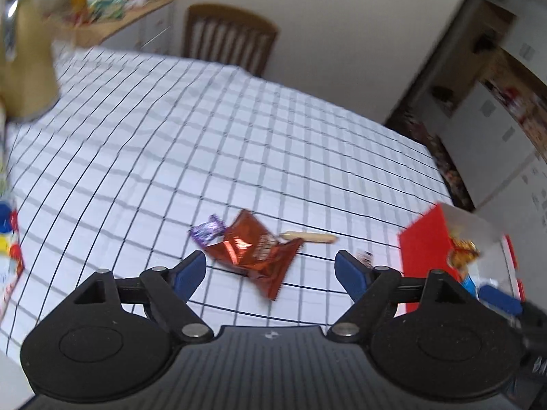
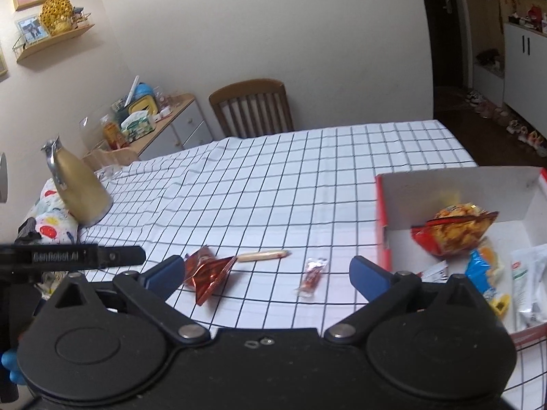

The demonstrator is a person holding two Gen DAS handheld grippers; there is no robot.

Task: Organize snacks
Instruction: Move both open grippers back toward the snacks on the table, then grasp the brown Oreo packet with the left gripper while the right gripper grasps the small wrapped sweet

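Through the left wrist camera we are looking down on a table under a white checked cloth [image 1: 239,119]. Our left gripper [image 1: 270,268] is hanging over it with its blue fingers [image 1: 189,271] spread wide and released, gripping nothing. Lying on the cloth just ahead of them is a shiny red-brown snack packet [image 1: 254,256], with a small purple wrapper [image 1: 207,232] touching its far left corner and a tan stick-shaped snack [image 1: 309,236] just beyond its right corner. To the right a red box [image 1: 424,242] is standing open with an orange snack bag [image 1: 461,251] inside. A gold jug [image 1: 25,68] is blurring at the far left, and a wooden chair [image 1: 229,41] is standing behind the table.

Through the right wrist camera our right gripper [image 2: 268,273] is also standing wide apart and empty. Between its fingers [image 2: 371,275] on the cloth we are seeing a small clear-wrapped red candy [image 2: 311,276], lying apart from the tan stick [image 2: 263,255] and the red-brown packet [image 2: 207,270], which is lying beside the left finger. The red box [image 2: 383,218] is sitting just right of the gripper, holding the orange chip bag [image 2: 454,229], a blue packet [image 2: 482,268] and a white pouch [image 2: 530,283]. The black body of the left gripper [image 2: 78,256] is reaching in from the left edge
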